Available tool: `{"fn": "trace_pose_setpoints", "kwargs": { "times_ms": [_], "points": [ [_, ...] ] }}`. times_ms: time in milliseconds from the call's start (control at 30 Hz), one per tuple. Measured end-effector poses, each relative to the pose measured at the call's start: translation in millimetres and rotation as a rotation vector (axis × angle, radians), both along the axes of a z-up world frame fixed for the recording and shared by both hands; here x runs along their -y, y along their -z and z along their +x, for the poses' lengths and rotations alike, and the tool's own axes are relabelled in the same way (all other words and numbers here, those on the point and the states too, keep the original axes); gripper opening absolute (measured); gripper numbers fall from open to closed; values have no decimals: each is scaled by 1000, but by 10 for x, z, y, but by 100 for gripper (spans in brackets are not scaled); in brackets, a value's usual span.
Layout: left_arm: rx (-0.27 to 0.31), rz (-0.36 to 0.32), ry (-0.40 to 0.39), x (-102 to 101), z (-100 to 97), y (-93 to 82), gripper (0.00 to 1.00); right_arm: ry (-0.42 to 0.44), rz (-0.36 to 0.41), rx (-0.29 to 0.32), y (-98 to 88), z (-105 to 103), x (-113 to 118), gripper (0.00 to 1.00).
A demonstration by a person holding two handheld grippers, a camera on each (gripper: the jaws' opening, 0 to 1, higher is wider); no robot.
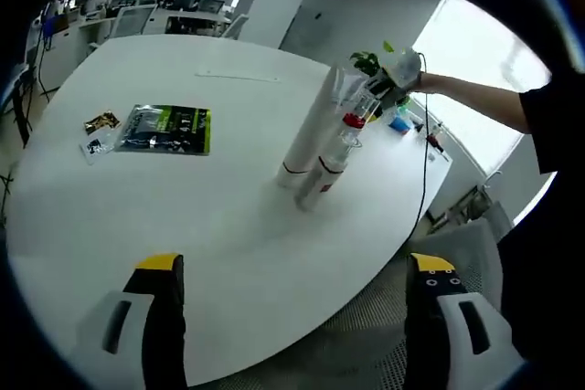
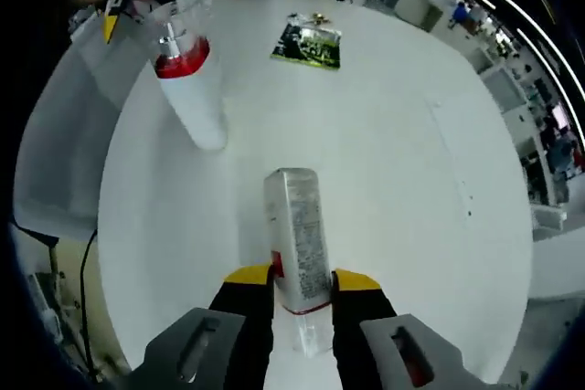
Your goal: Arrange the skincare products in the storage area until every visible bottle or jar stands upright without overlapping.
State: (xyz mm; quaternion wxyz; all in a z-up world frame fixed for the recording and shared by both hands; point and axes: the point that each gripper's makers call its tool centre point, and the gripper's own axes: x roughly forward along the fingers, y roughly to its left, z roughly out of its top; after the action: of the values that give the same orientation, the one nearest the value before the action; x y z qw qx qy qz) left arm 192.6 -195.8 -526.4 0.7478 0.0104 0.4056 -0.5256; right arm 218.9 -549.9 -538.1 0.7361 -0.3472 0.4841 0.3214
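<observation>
Right claw [image 2: 302, 288] pinches a white tube [image 2: 298, 239] near its cap; set it down plumb beside the red-capped bottle [image 2: 189, 79], clear of it. Left claw [image 1: 297, 271] hangs spread over the tabletop [image 1: 183, 216].

Tall white red-banded plastic bottles [image 1: 306, 139]: I count two
Green-black foil packets [image 1: 169, 129]: one
Small gold-and-white sachets [image 1: 101, 123]: two, I think

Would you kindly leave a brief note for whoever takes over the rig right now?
Left gripper: open, holding nothing, over the table edge.
Right gripper: shut on a white bottle near its red-banded cap end.
Done: the second bottle stands upright on the table.
Left: set the white bottle upright, apart from the other, then release.
</observation>
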Motion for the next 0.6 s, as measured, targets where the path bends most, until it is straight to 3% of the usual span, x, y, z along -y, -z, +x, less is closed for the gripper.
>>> {"fn": "trace_pose_setpoints", "kwargs": {
  "times_ms": [300, 600],
  "points": [
    [31, -13, 36, -24, -90, -156, 93, -31, -31, 97, -291, -175, -154, 16],
    [96, -59, 89, 114, -84, -502, 92, -85, -103, 216, -686, -484, -474, 16]
  ]
}}
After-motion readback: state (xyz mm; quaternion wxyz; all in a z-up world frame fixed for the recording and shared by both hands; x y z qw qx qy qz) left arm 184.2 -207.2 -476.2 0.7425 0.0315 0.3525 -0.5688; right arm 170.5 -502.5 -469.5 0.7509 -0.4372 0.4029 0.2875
